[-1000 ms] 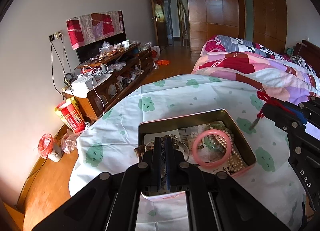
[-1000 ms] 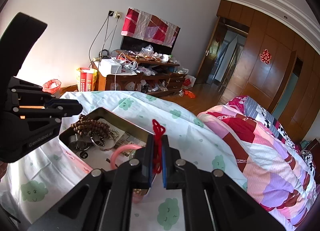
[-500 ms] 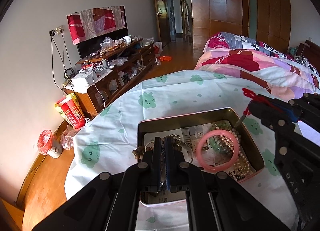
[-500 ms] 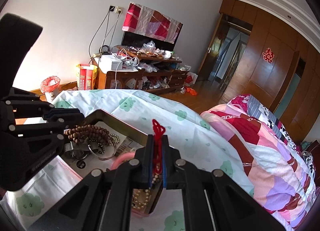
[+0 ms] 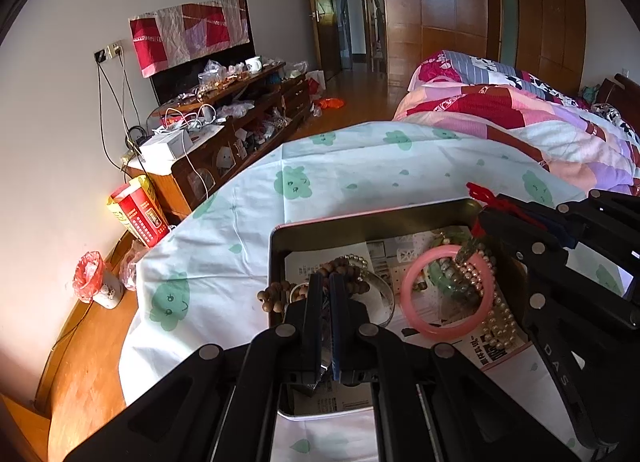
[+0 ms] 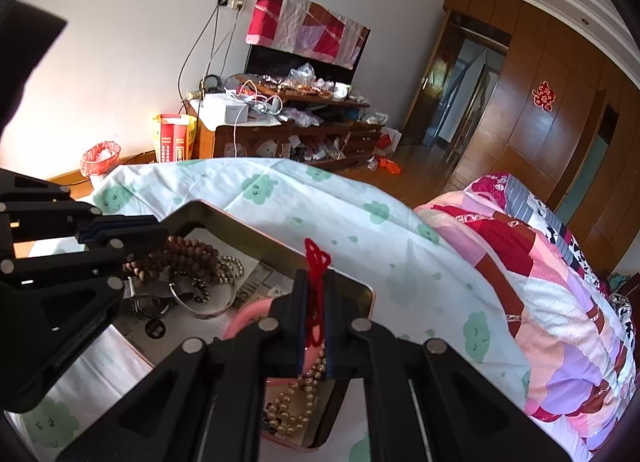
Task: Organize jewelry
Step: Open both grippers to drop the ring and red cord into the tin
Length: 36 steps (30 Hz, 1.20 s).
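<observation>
Red knotted cord (image 6: pixel 316 294) clenched between the right gripper's (image 6: pixel 315 282) two fingers, loop sticking up past the fingertips; only the right wrist view shows the clamp head-on. Left wrist view shows that same cord (image 5: pixel 486 195) from the side, at the tip of the right gripper (image 5: pixel 494 217), above the far right corner of the gold-coloured rectangular metal tin (image 5: pixel 360 221), with a dark green pendant piece (image 5: pixel 466 252) hanging below it over the bangle.

Left gripper (image 5: pixel 326 282) has its jaws pressed nearly together over the tin's near left part, just at the brown wooden bead strand (image 5: pixel 344 268); cannot tell whether anything is pinched. From the right wrist view the left gripper (image 6: pixel 152 227) sits touching or just above the same beads (image 6: pixel 188 254), tip contact hidden.

Tin (image 6: pixel 240 221) rests on a white bedsheet with green cloud prints (image 5: pixel 340 165). Inside, on printed paper lining: pink round plastic-looking bangle (image 5: pixel 446 292) at right, cream pearl necklace (image 5: pixel 496 318) under and beside it, green bead bracelet (image 5: pixel 448 282) inside the bangle ring, thin silver metal bangle (image 6: pixel 204 298) near the wooden beads. Right wrist view alone shows the pearls (image 6: pixel 296 402) trailing toward the tin's near edge, below the right gripper.

Patchwork pink and red quilt (image 6: pixel 552 282) lies beyond the sheet.
</observation>
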Available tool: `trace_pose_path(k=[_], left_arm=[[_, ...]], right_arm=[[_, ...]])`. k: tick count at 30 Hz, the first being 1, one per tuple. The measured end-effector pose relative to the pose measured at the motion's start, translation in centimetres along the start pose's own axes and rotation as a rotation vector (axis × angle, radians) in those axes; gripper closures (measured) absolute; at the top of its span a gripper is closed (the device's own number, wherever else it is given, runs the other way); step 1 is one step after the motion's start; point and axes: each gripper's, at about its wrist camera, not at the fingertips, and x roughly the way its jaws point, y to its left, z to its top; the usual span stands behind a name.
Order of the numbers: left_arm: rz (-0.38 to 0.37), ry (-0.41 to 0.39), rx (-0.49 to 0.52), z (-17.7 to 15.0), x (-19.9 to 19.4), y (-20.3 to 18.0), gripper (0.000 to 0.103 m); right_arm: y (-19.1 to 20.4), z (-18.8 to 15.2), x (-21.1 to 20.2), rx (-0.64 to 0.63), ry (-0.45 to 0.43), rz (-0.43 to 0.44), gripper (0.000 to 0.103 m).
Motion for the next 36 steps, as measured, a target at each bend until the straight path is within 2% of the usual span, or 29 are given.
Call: trace_pose_path(k=[25, 32, 33, 35, 36], left_arm=[[0.007, 0.035, -0.018, -0.6, 1.3, 0.5, 0.101], [0.004, 0.046, -0.03, -0.7, 1.4, 0.8, 0.1], [0.006, 0.051, -0.027, -0.6, 1.4, 0.8, 0.099], [0.028, 0.059, -0.029, -0.7, 1.2, 0.7, 0.094], [0.027, 0.057, -0.033, -0.7, 1.0, 0.8, 0.081]], right_arm=[[0.4, -0.8, 1.4, 0.011, 0.044, 0.003, 0.095], [0.5, -1.0, 1.7, 0.011, 0.057, 0.027, 0.095], [0.5, -1.1, 1.8, 0.011, 0.058, 0.03, 0.093], [0.6, -1.2, 1.9, 0.008, 0.066, 0.03, 0.08], [0.6, -1.3, 1.8, 0.009, 0.063, 0.03, 0.063]])
